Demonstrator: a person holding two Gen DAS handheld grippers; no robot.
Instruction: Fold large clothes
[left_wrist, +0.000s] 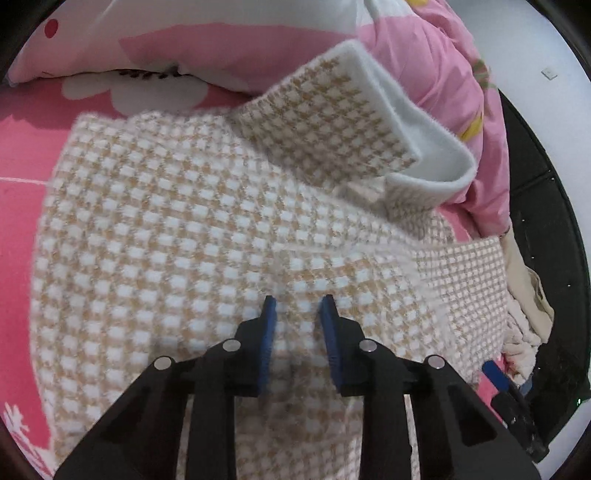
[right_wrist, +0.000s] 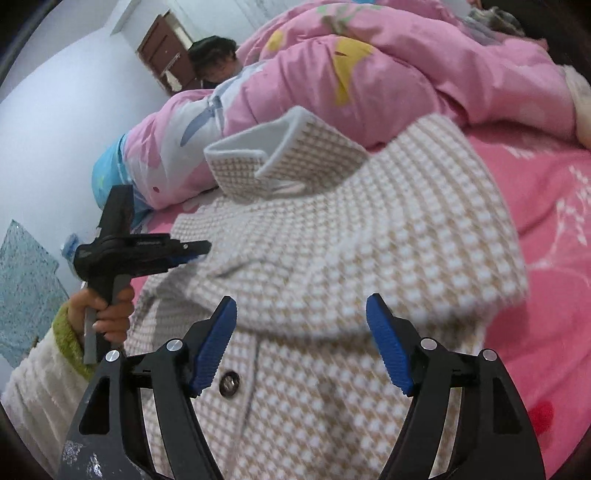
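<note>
A large coat (left_wrist: 192, 236) in a tan-and-white houndstooth weave lies spread over a pink bedsheet (left_wrist: 22, 147), filling the middle of both views. Its collar (left_wrist: 424, 122) is turned up toward the upper right of the left wrist view, showing a plain pale lining. In the right wrist view a round dark button (right_wrist: 229, 384) sits on the front placket at lower centre, and a fold of the fabric is bunched across the middle of the frame. A pink floral quilt (right_wrist: 388, 74) is heaped behind the coat along the top.

Faint lettering runs along the body of the left gripper as seen in the right wrist view, too small to read.

The left gripper (left_wrist: 297, 310) sits low in its frame with its blue pads a little apart and checked cloth showing in the gap between them; whether they touch the cloth I cannot tell. The right gripper (right_wrist: 301, 314) has its jaws spread wide over the coat's bunched fold, gripping nothing.
</note>
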